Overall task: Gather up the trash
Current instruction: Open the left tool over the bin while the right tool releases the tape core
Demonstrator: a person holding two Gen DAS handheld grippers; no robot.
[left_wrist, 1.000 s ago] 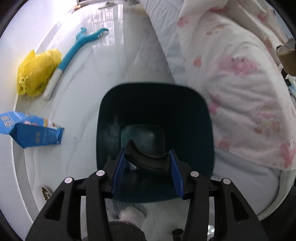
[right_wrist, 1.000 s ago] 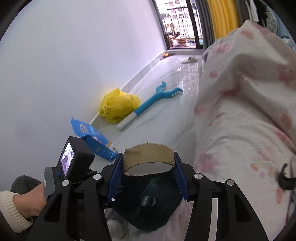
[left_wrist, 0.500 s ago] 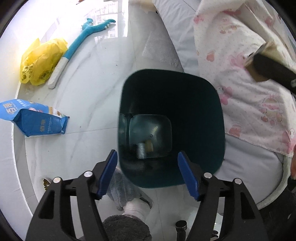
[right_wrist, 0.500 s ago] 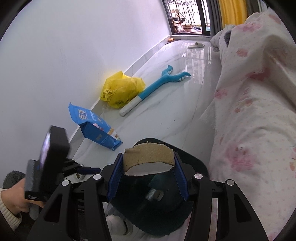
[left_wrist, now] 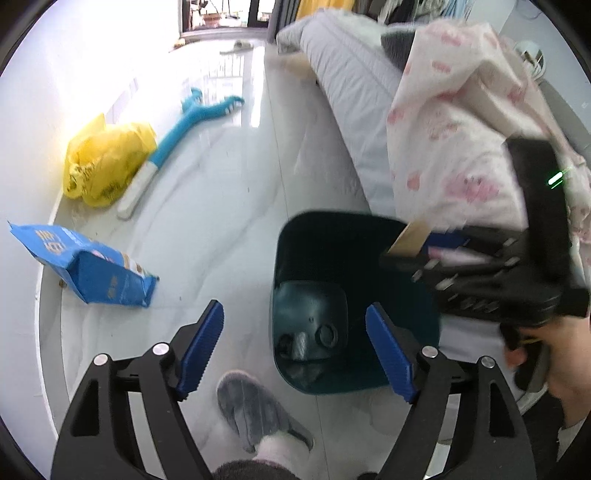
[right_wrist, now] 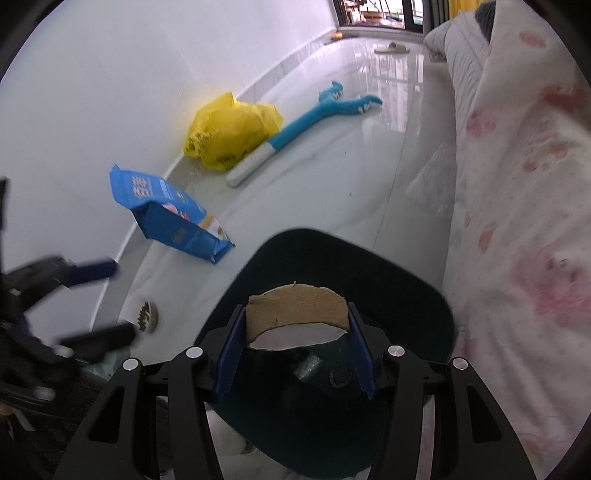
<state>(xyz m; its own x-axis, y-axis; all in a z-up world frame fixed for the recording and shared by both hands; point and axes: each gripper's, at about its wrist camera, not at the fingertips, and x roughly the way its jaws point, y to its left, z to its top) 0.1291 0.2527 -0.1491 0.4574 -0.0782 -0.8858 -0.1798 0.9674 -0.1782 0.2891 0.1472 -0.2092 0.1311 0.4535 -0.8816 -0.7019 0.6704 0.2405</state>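
Place: home bedroom, lived in
Bed: long mattress edge [left_wrist: 354,110] along the right, draped with a white blanket [right_wrist: 524,192] printed with pink figures
Floor: glossy pale marble-look tiles [left_wrist: 221,192], white skirting along a plain white wall [right_wrist: 110,74]
Far end: glazed balcony door [right_wrist: 384,14] with a yellow curtain [left_wrist: 317,3] beside it, a slipper [right_wrist: 392,48] lying near the threshold
Household clutter: yellow plastic bag [right_wrist: 231,131] against the wall, blue snack bag [right_wrist: 166,214], blue long-handled brush [right_wrist: 306,122], dark green waste bin [left_wrist: 354,295] beside the bed
Footwear: grey fuzzy slipper [left_wrist: 255,413] on a foot, worn indoors
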